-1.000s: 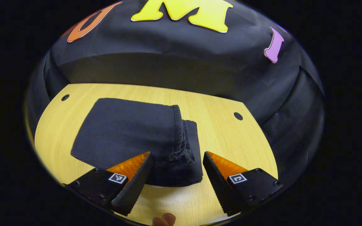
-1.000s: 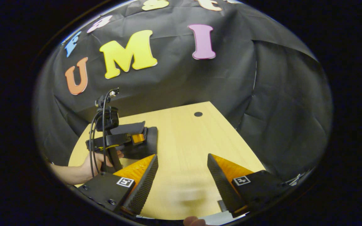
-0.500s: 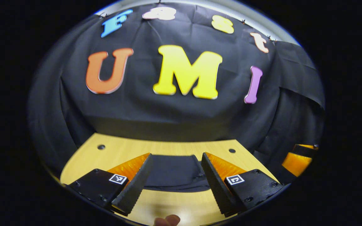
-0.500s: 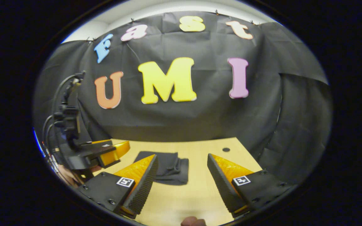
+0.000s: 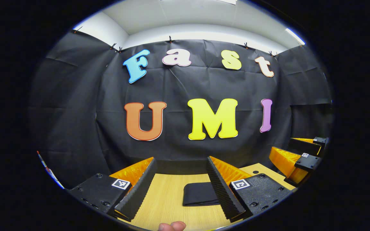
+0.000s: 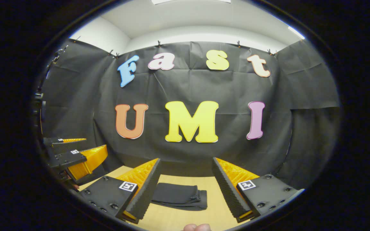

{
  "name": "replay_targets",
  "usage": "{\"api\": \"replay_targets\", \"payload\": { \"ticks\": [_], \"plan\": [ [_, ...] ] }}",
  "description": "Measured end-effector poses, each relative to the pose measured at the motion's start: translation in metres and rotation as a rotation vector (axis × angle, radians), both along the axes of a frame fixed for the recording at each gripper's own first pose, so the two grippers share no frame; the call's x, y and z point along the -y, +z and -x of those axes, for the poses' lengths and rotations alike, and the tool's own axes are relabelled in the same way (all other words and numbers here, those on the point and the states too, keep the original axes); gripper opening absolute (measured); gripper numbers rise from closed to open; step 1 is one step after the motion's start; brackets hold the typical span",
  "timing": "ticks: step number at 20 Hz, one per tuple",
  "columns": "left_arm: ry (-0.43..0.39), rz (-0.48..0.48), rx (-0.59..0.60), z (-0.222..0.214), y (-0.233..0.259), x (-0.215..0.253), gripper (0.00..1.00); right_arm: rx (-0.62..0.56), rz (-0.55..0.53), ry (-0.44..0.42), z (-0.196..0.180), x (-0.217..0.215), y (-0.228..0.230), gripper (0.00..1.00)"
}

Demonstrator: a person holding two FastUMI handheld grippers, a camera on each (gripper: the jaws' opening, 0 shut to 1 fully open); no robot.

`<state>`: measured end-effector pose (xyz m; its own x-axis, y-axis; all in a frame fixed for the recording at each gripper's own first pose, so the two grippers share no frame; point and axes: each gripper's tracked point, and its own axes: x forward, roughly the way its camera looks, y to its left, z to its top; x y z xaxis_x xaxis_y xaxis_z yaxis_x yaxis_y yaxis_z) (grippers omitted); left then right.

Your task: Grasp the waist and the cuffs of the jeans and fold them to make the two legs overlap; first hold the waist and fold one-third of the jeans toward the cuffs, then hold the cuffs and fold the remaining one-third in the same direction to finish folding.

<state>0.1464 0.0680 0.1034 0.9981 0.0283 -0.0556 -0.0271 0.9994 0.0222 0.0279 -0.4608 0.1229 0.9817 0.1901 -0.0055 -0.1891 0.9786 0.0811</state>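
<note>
The dark jeans point(image 5: 200, 194) lie folded into a small flat bundle on the wooden table point(image 5: 167, 195), well beyond my fingers. In the right gripper view the jeans bundle point(image 6: 179, 196) rests flat with its layered edge at the right. My left gripper point(image 5: 181, 159) is open, held level above the table's near side with nothing between its fingers. My right gripper point(image 6: 186, 159) is open too and holds nothing. Each view catches the other tool at its side: the right gripper point(image 5: 284, 147) and the left gripper point(image 6: 95, 143).
The black cloth wall hangs right behind the table's far edge. A small round hole point(image 5: 254, 172) marks the tabletop's back right corner. A fingertip point(image 5: 171, 226) of the holding hand shows at the bottom edge. White ceiling runs above the cloth.
Both grippers have drawn back from the jeans and tilted up to level. The folded bundle now lies farther off and smaller. Both stay open.
</note>
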Motion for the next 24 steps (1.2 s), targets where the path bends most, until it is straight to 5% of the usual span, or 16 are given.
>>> {"api": "replay_targets", "payload": {
  "ticks": [13,24],
  "plan": [
    [0.006,0.038,0.033,0.046,0.004,-0.002,0.98,0.017,0.009,-0.127,0.034,0.019,-0.007,0.98],
    [0.003,0.039,0.003,0.042,-0.007,-0.004,0.98,0.002,0.035,-0.092,0.036,0.014,-0.019,0.98]
  ]
}}
